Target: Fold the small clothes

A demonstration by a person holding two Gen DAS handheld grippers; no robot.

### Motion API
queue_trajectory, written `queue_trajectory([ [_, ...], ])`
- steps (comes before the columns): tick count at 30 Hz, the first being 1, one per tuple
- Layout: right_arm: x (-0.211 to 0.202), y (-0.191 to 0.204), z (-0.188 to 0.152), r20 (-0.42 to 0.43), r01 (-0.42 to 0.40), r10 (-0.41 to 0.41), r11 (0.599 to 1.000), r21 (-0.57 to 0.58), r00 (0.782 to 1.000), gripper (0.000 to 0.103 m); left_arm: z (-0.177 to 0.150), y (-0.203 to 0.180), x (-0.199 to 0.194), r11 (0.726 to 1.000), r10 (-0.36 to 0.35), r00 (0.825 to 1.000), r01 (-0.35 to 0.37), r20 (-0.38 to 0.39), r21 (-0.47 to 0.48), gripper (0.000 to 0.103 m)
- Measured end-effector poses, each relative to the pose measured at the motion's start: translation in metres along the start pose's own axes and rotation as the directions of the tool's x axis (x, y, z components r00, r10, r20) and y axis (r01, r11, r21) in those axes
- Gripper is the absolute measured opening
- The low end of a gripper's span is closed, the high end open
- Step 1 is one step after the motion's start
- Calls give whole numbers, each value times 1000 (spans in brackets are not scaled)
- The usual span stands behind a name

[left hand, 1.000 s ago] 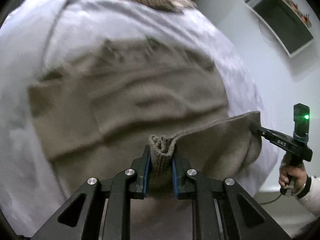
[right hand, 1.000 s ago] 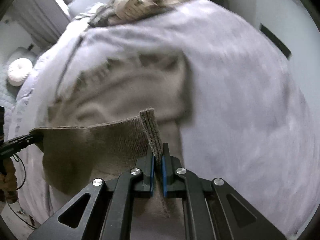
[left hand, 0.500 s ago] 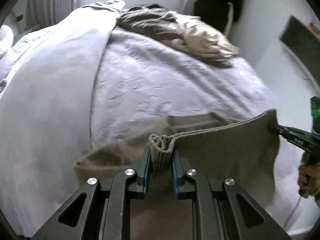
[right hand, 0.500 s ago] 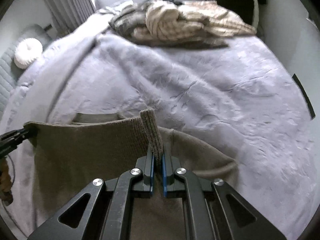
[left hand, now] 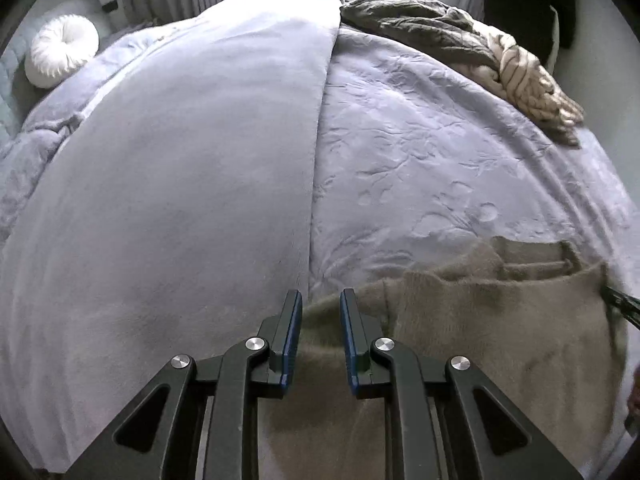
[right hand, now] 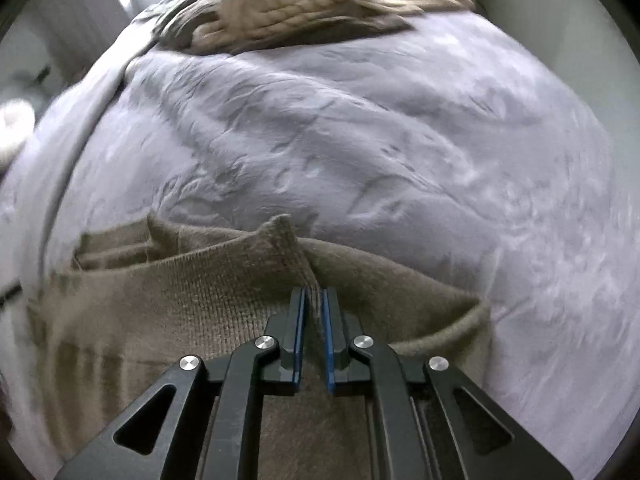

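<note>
- A round white cushion [left hand: 62, 50] sits at the far left of the bed, by the headboard end.
- A smooth lilac blanket [left hand: 180, 184] covers the left half of the bed [left hand: 420, 148]; its straight edge runs down the middle over an embossed lilac bedspread.
- The left gripper [left hand: 320, 312] hovers low over the near part of the bed with its fingers [left hand: 291, 320] spread and nothing between the blue pads; the gap frames the left edge of the garment lying below.
- The brown knitted garment [left hand: 500, 328] lies on the bedspread at the near right of the left wrist view, partly doubled over, with a folded band showing along its far edge.
- In the right wrist view the same brown knitted garment [right hand: 192, 300] spreads out to the left of the fingers, blurred at its left end.
- The right gripper [right hand: 314, 300] has its fingers [right hand: 298, 320] pressed together on a ribbed edge of the garment, which stands up in a small peak just above the tips.
- At the far right edge of the left wrist view a dark tip of the right gripper touches the garment's corner.
- A pile of other clothes [left hand: 480, 52], dark olive and cream knits, lies at the far right corner of the bed, well apart from the garment.
</note>
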State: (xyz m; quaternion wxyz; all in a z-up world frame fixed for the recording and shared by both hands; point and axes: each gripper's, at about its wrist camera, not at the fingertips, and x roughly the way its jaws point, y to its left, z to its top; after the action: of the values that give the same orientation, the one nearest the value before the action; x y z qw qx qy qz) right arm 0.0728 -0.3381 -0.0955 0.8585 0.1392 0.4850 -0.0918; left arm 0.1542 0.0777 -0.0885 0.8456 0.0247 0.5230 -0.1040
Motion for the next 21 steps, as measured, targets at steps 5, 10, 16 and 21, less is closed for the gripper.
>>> queue_trajectory([
  [5, -21, -2, -9, 54, -71, 68, 996, 55, 996, 13, -11, -23, -14, 994, -86, 996, 87, -20, 71, 20],
  [10, -4, 18, -23, -17, 7, -8, 997, -74, 1000, 11, -34, -62, 8, 989, -64, 996, 72, -65, 132, 20],
  [16, 4, -3, -29, -14, 127, -129, 988, -91, 992, 20, -53, -55, 28, 994, 1, 997, 7, -83, 105, 20],
  [21, -25, -41, -44, -30, 8, -5, 994, 110, 1000, 24, -60, -21, 14, 994, 97, 990, -91, -100, 63, 47],
])
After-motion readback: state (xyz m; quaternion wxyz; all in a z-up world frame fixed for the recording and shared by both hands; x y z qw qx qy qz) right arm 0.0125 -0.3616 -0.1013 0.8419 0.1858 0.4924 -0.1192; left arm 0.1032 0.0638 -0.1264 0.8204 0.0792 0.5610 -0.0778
